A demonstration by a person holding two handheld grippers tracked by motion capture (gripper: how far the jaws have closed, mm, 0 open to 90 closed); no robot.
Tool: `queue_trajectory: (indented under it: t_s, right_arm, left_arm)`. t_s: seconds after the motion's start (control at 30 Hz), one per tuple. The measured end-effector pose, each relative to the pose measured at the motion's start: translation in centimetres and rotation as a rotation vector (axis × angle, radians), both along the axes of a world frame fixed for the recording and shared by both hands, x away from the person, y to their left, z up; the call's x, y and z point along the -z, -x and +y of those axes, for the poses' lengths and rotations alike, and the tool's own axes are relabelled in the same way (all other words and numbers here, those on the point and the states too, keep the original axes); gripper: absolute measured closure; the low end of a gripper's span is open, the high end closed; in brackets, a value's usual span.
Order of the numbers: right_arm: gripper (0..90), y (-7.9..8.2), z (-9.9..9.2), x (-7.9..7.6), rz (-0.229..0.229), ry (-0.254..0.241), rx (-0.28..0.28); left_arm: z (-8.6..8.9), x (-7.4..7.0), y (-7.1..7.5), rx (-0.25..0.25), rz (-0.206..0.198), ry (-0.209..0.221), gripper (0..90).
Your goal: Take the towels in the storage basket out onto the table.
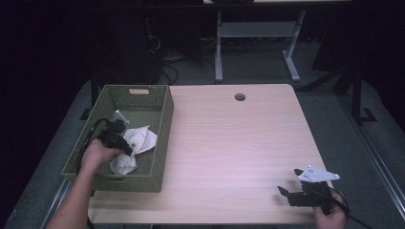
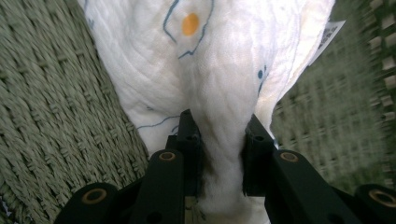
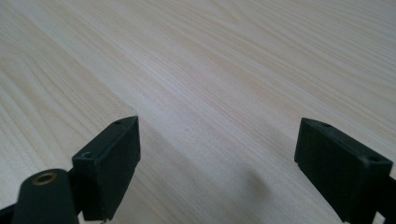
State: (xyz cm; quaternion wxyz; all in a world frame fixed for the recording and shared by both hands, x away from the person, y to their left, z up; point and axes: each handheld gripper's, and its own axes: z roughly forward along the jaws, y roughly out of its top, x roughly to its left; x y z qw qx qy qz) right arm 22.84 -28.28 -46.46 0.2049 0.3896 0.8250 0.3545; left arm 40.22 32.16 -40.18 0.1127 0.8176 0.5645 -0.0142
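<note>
- At the table's left edge a green woven basket sits with a crumpled white cloth on its floor, towards the near end.
- The left gripper reaches down into the basket; in the left gripper view its jaws are pinched on a gathered fold of the cloth, fabric bunched between the pads.
- Risk: the grip takes only a narrow ridge of soft fabric. If the lift is quick, the fold could slide out, or the trailing part could snag on the basket's weave and drag the basket along the table.
- The left gripper view also shows an orange dot, blue line print and a sewn label at the cloth's edge, which are too small to make out from the high view.
- The middle of the table is bare light wood, with a round cable hole near its far edge.
- At the table's near right corner the right gripper rests low, jaws spread wide with nothing between them; the right gripper view shows just wood grain beyond them.
</note>
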Motion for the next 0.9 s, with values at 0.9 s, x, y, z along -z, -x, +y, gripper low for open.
queue_trajectory:
  t_s: [0.9]
  right_arm:
    - [14.0,-0.1,0.0,-0.1,-0.006,0.006,0.018]
  left_arm:
    - [3.1,-5.1,2.5,-0.044,-0.195,0.354,73.5]
